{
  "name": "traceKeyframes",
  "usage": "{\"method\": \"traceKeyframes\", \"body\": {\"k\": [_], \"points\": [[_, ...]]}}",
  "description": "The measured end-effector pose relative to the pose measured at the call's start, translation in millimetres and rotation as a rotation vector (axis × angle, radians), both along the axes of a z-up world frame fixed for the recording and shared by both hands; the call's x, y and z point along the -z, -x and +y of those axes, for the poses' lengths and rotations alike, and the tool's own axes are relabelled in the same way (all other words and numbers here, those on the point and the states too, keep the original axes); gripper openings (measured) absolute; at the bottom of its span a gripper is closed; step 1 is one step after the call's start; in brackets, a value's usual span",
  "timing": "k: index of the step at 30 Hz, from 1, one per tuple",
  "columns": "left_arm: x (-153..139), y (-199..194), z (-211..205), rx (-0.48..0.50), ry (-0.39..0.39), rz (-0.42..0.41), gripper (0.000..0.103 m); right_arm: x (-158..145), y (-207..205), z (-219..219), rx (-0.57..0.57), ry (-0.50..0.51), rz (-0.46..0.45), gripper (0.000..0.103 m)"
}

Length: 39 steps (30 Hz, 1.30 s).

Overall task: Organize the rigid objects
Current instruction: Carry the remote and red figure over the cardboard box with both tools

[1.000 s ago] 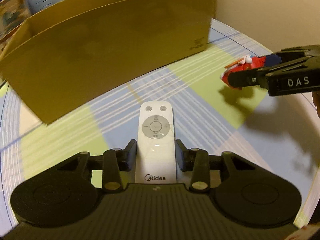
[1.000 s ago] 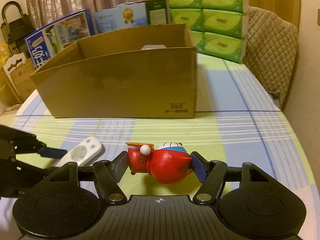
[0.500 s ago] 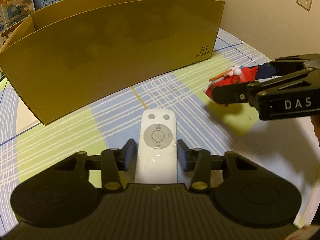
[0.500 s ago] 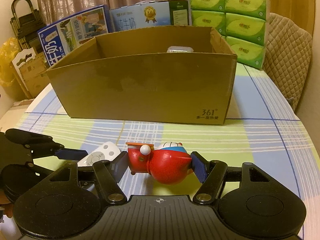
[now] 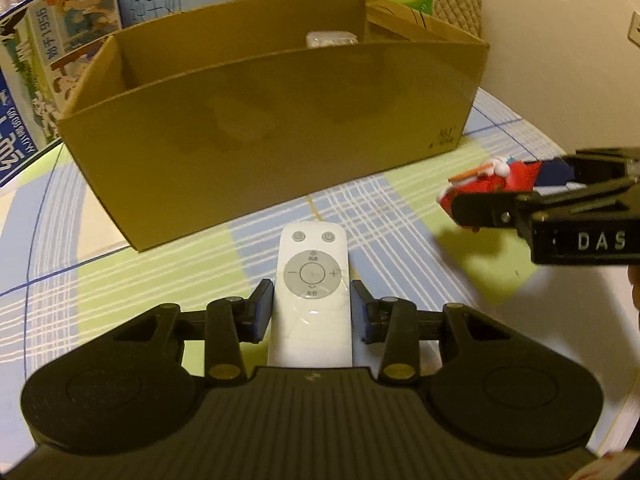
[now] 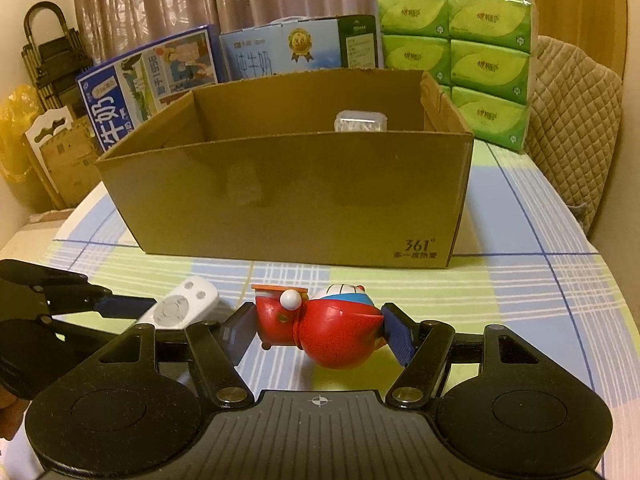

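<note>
The left gripper [image 5: 312,312] was closed on a white remote [image 5: 312,292], its pads pressed to the remote's long sides, the button end pointing ahead. The right gripper [image 6: 318,330] was clamped on a red toy [image 6: 320,328] lying sideways between its pads. Both were held above the checked tablecloth [image 6: 520,300]. Ahead of both grippers stood an open cardboard box [image 6: 288,200] with a pale object [image 6: 361,121] inside near its far wall. In the left wrist view, the toy hung to the right of the remote, well apart.
</note>
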State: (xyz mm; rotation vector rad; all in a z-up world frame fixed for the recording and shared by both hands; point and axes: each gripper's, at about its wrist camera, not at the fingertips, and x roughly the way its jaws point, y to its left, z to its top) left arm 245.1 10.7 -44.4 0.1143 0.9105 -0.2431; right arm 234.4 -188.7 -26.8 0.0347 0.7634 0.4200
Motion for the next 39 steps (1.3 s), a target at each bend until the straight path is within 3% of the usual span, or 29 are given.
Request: {"method": "traceKeyframes", "body": {"k": [23,39], "points": [[-30.8,16.9,10.9,-0.038,0.028,-0.063,0.036,-12.5,5.5,11.8,-0.020,-0.011,-0.035,0.064],[-84.9,10.4,13.1,-0.086,0.067,-0.234,0.036,-52.6,8.9,7.7,0.010,-0.057,-0.205,0.064]]}}
